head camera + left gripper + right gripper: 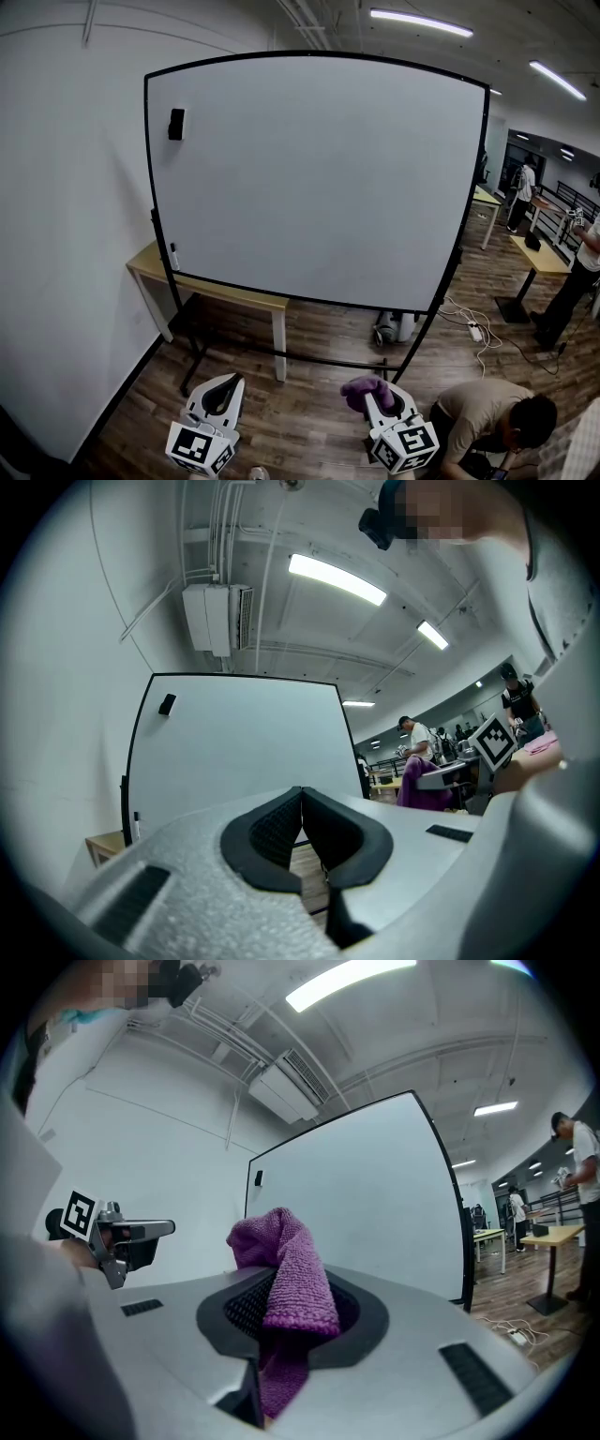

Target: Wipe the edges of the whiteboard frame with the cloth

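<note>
Wood-plank floor (309,412); right tongs (291,1312) pinch fuzzy purple cloth (286,1260), facing black-framed whiteboard (319,178).

Right gripper (286,1321): I read its jaws as clamped on a purple cloth (291,1274), with the fold standing above them and the tail hanging below.
Beyond it I see a whiteboard (361,1204), black-framed and upright.
At left: left gripper (117,1237).
Far right: a person (574,1162) beside a table (553,1234).
</note>
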`<state>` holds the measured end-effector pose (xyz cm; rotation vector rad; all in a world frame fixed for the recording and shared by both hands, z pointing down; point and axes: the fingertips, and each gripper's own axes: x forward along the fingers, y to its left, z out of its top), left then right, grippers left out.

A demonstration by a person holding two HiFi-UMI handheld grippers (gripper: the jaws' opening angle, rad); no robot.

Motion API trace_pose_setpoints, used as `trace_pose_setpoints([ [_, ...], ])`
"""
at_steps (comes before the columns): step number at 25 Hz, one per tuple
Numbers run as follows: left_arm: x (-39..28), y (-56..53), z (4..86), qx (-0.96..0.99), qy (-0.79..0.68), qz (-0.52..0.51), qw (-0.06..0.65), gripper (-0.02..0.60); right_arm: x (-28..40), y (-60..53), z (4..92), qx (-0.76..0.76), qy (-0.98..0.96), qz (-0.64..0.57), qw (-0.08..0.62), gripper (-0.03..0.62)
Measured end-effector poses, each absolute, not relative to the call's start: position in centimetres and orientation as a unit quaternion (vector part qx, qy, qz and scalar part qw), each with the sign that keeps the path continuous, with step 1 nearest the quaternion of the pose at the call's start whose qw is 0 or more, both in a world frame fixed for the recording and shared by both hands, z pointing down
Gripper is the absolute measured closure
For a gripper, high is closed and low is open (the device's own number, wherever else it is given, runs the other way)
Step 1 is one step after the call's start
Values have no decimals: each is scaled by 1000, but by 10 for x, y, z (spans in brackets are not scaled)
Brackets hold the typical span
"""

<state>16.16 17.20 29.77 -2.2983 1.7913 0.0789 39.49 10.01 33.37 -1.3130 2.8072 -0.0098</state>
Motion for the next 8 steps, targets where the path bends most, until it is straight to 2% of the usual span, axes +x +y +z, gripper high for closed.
trace_pose_setpoints([
  [8,165,170,296,-782,613,25,114,565,398,98,333,-421,907,-4,23,519],
])
